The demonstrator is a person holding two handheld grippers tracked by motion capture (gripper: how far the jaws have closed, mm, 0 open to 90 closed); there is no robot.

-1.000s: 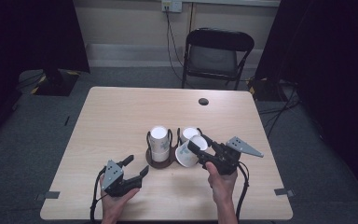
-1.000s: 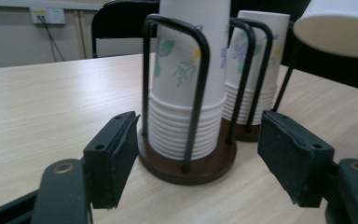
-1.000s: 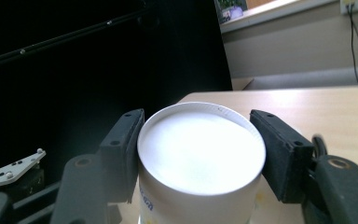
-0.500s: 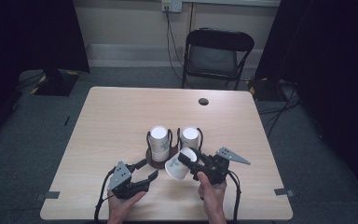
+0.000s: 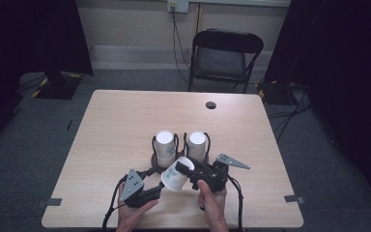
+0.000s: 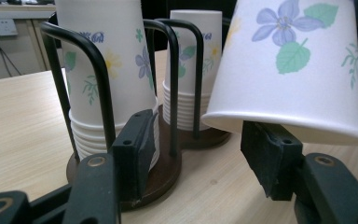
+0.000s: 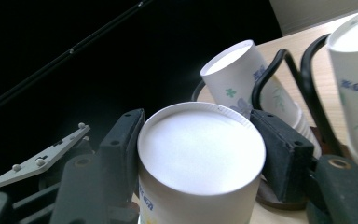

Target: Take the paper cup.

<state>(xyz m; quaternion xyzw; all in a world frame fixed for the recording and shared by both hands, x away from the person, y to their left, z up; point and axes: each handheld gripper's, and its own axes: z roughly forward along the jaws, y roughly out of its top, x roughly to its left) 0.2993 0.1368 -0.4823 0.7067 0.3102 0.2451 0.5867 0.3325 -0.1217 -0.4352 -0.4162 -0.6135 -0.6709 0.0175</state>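
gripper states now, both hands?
Left gripper: open, holding nothing, its jaws set apart below the paper cup.
Right gripper: shut on the paper cup, held upside down.

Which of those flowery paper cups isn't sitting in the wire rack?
The single cup clamped in the right gripper, tilted above the table in front. The two stacks stand upside down inside the rack's black loops.

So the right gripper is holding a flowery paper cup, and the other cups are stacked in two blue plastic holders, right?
Almost. The right gripper does hold a flowery paper cup, and the other cups sit in two stacks. But the holders are black wire hoops on a round brown base, not blue plastic. The left gripper view shows this best.
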